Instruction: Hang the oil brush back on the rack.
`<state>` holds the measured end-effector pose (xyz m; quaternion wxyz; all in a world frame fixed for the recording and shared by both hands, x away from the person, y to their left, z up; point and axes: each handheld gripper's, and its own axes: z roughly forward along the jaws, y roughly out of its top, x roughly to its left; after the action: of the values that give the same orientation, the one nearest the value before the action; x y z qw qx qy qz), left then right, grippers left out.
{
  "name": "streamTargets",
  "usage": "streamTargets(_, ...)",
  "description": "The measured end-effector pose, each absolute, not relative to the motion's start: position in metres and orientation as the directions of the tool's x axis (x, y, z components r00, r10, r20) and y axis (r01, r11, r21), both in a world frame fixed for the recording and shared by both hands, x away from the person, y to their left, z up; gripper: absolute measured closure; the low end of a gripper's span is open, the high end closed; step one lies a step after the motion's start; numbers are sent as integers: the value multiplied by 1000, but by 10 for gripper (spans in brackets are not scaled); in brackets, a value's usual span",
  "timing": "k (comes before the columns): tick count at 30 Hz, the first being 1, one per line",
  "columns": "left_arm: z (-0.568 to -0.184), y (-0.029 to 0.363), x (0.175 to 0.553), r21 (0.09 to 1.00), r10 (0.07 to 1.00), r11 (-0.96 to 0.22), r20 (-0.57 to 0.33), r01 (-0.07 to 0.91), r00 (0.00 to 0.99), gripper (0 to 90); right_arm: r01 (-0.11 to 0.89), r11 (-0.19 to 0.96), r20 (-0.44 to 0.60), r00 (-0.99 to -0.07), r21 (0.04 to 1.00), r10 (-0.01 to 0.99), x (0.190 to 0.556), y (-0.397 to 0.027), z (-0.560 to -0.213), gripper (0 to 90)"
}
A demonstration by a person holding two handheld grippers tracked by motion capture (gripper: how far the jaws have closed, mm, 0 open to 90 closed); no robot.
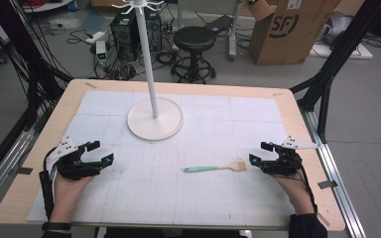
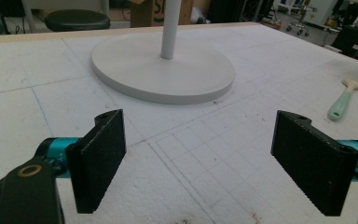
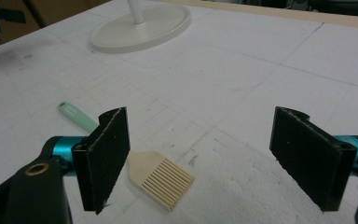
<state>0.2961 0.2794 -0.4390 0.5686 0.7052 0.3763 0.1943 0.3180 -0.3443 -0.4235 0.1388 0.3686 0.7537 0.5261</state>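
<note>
Two hands hold black tongs over a white mat (image 1: 144,188) on a wooden table (image 1: 307,129) in the high view. The left gripper (image 1: 103,152) sits near the mat's left side with its jaws wide apart and nothing between them. The right gripper (image 1: 258,153) is on the other side, also spread wide and bare. A small brush (image 1: 215,168) with a green handle lies flat on the mat, its pale bristle end just beside the right gripper's tips. A white stand (image 1: 155,119) with a round base and a tall pole is farther away, between both tongs and beyond them. In the left gripper view, the stand's base (image 2: 163,70) sits ahead of the open jaws, and the brush (image 2: 344,99) lies far off to the right. In the right gripper view, the brush (image 3: 161,175) lies just past the left jaw, its bristles pointing in between the open jaws, and the stand's base (image 3: 140,25) is farther ahead.
</note>
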Motion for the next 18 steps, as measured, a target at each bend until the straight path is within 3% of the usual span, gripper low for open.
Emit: streamTargets(18, -447, 278, 299, 940, 727, -110, -145, 323, 671, 183, 391, 226, 149, -727, 892, 671, 319, -336, -420, 193)
